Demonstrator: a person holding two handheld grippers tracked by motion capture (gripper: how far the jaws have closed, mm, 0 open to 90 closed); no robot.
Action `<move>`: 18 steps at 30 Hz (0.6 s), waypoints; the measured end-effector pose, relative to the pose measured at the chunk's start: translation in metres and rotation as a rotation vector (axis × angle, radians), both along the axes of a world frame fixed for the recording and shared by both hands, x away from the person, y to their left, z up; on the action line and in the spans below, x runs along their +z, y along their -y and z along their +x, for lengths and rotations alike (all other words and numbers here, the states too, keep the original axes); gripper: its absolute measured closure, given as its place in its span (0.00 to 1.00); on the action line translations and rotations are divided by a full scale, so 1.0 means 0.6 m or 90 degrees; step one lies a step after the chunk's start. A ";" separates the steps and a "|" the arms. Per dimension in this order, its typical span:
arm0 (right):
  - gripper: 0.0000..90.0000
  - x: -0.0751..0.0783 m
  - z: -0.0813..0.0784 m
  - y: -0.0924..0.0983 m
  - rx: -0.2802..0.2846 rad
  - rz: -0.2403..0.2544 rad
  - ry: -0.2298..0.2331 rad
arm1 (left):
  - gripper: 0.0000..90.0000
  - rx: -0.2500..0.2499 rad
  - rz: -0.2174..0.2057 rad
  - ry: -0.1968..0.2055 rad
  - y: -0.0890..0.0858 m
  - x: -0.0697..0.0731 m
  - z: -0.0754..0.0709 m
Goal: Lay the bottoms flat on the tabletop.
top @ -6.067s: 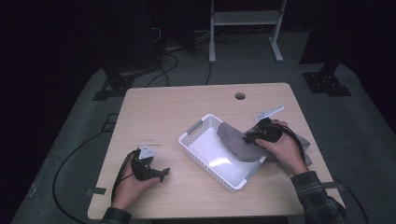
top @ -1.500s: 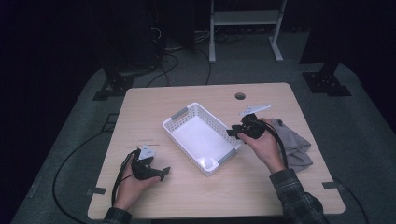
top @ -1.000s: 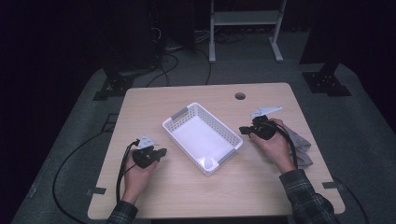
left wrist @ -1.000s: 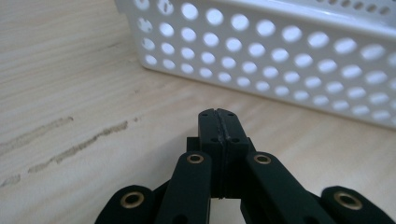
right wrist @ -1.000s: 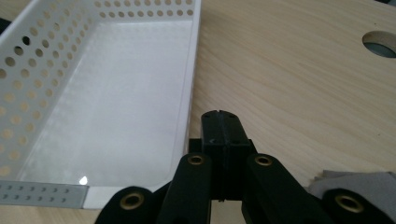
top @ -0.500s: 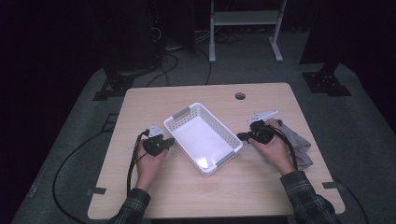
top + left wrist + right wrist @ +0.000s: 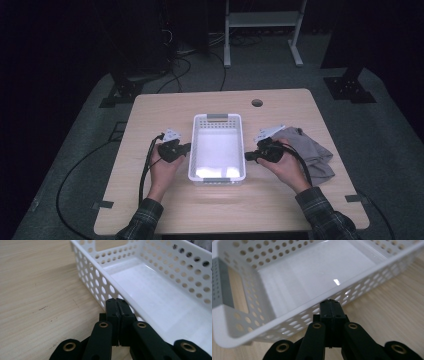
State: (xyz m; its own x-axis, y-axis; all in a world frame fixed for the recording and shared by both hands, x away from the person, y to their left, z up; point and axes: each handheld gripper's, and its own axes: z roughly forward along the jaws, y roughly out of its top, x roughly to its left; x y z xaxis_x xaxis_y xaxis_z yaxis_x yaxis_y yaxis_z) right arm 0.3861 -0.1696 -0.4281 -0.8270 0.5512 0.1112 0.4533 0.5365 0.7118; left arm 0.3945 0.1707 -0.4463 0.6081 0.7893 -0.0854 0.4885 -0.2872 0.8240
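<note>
A white perforated basket (image 7: 217, 120) stands empty and squared to the table in the middle. My left gripper (image 7: 187, 146) is shut, its tips against the basket's left wall (image 7: 100, 282). My right gripper (image 7: 248, 156) is shut too, its tips at the basket's right wall (image 7: 362, 282). In both gripper views the black jaws meet with nothing between them. A grey cloth (image 7: 312, 150) lies crumpled on the table behind the right hand.
The wooden table (image 7: 150, 115) has a round cable hole (image 7: 257, 103) near its far edge. Cables trail from both grippers off the left and right sides. A white shelf frame (image 7: 260, 20) stands on the dark floor beyond.
The grey cloth left the basket and now lies at the right. The basket has turned from slanted to square. My left gripper moved right up to its wall; my right came in to the other side.
</note>
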 end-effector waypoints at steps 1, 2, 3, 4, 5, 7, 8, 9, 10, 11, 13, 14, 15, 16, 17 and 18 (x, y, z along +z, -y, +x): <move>1.00 -0.001 -0.003 -0.006 0.012 -0.004 0.001 | 0.99 -0.001 0.004 0.000 0.000 0.000 0.000; 1.00 -0.001 -0.005 -0.009 0.020 -0.003 -0.001 | 1.00 0.001 0.013 0.001 0.000 0.001 -0.001; 1.00 -0.002 -0.007 -0.013 0.030 -0.003 0.000 | 1.00 0.002 0.018 0.003 -0.002 0.001 -0.001; 1.00 -0.002 -0.009 -0.016 0.035 -0.005 0.000 | 0.99 0.002 0.018 0.001 -0.006 0.001 0.000; 1.00 -0.001 -0.010 -0.017 0.035 -0.007 0.003 | 0.97 0.006 0.013 0.000 -0.007 0.001 0.001; 0.97 -0.001 -0.009 -0.015 0.028 -0.001 0.009 | 0.92 0.011 0.018 0.006 -0.014 0.003 0.002; 0.95 -0.001 -0.009 -0.012 0.021 0.003 0.012 | 0.90 0.015 0.021 0.005 -0.016 0.005 0.002; 0.91 -0.001 -0.008 -0.009 0.016 0.006 0.015 | 0.88 0.019 0.028 0.013 -0.020 0.007 0.002; 0.87 -0.001 -0.008 -0.005 0.004 0.013 0.017 | 0.84 0.027 0.025 0.015 -0.023 0.009 0.001; 0.81 0.000 -0.008 0.001 -0.004 0.021 0.021 | 0.81 0.033 0.022 0.014 -0.027 0.011 0.001; 0.68 -0.003 -0.008 0.014 -0.026 0.028 0.029 | 0.74 0.043 0.021 0.012 -0.038 0.017 -0.001; 0.63 -0.006 -0.008 0.023 -0.037 0.027 0.031 | 0.72 0.045 0.023 0.013 -0.042 0.019 -0.002; 0.59 -0.009 -0.009 0.028 -0.042 0.027 0.031 | 0.70 0.049 0.020 0.011 -0.047 0.022 -0.004; 0.57 -0.014 -0.011 0.035 -0.047 0.025 0.030 | 0.69 0.051 0.018 0.007 -0.052 0.025 -0.005; 0.55 -0.019 -0.014 0.040 -0.056 0.019 0.028 | 0.67 0.050 0.018 0.001 -0.057 0.031 -0.008; 0.53 -0.027 -0.017 0.047 -0.061 0.010 0.025 | 0.65 0.049 0.020 0.000 -0.059 0.035 -0.010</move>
State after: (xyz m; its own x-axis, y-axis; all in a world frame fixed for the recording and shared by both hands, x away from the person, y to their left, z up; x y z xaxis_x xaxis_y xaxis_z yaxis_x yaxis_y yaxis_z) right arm 0.3757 -0.1975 -0.4443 -0.7744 0.6265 0.0884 0.4734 0.4809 0.7380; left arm 0.3885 0.2060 -0.4251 0.5455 0.8359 -0.0600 0.5096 -0.2739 0.8157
